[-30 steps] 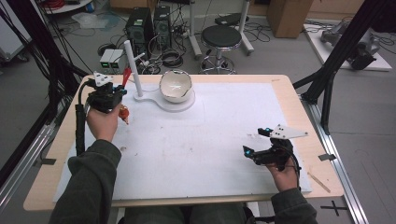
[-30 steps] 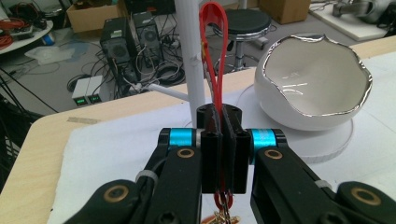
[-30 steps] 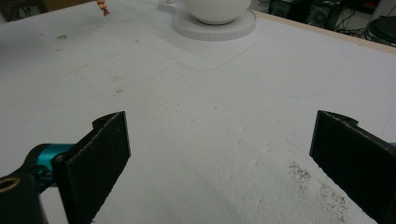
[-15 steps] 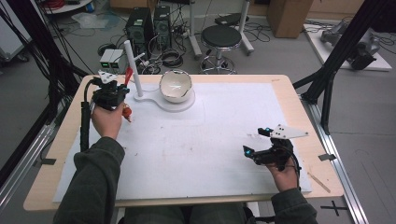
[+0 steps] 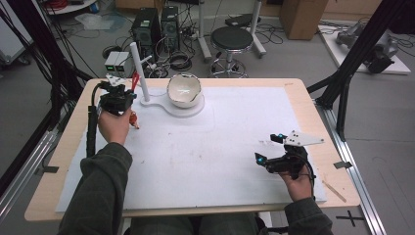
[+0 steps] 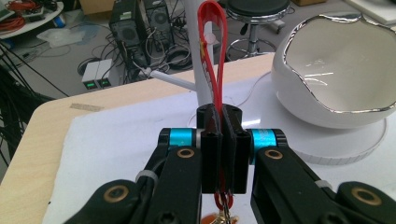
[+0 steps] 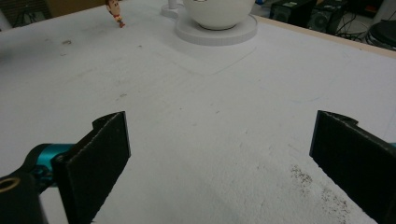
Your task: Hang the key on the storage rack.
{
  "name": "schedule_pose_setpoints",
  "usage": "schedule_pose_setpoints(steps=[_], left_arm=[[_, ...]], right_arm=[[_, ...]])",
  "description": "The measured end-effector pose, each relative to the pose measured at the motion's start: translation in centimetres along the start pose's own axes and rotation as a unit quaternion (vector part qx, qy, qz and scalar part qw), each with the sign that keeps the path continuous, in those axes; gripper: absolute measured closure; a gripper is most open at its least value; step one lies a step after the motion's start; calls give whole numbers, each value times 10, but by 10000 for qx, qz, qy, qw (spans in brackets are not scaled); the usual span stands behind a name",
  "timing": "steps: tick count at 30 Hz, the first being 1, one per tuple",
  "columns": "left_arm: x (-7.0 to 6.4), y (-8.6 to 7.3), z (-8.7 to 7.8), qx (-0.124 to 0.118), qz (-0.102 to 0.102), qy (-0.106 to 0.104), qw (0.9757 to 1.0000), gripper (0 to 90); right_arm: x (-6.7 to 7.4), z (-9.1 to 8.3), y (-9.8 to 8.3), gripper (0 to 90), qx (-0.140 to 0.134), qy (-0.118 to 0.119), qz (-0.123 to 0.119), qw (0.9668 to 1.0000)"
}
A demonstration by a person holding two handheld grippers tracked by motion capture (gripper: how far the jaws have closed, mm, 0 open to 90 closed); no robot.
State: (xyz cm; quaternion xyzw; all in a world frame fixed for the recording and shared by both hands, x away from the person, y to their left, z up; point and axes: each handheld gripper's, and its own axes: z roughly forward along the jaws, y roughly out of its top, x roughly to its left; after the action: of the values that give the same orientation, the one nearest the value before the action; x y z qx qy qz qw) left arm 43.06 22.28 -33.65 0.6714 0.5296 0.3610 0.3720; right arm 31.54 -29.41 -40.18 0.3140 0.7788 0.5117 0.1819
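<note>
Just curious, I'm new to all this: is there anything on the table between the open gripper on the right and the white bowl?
No. In the right gripper view, bare white mat stretches from the right gripper to the white bowl.

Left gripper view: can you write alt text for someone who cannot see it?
The left gripper, its two black jaws shut on a red loop strap, holds the loop up in front of a white upright post. A small orange charm hangs from the strap below the jaws. To the right, a white bowl with a jagged silver rim sits on a white round base.
</note>
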Motion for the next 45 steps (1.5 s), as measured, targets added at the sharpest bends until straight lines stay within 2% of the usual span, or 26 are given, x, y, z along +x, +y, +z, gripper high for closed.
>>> schedule_pose_setpoints(steps=[12,23,30,34,42,44,45], left_arm=[[-1,-2,8,203,4,-8,9998,863],[1,-3,11,287,-28,-39,9996,862],[3,-3,15,334,-63,17,9994,861],[3,-2,18,393,-26,15,9992,862],[1,-2,27,472,-26,-98,9988,861],[1,-3,28,549,-102,-114,9984,848],[2,-3,29,582,-123,-88,9982,778]], right_arm=[[0,0,0,40,-9,10,6,10000],[1,-1,0,40,-15,6,4,10000],[1,-2,0,40,-15,4,18,10000],[1,-2,0,40,-18,8,19,10000],[1,-2,0,40,-23,16,11,10000],[1,-2,0,40,-27,10,14,10000],[1,-2,0,40,-26,16,15,10000]])
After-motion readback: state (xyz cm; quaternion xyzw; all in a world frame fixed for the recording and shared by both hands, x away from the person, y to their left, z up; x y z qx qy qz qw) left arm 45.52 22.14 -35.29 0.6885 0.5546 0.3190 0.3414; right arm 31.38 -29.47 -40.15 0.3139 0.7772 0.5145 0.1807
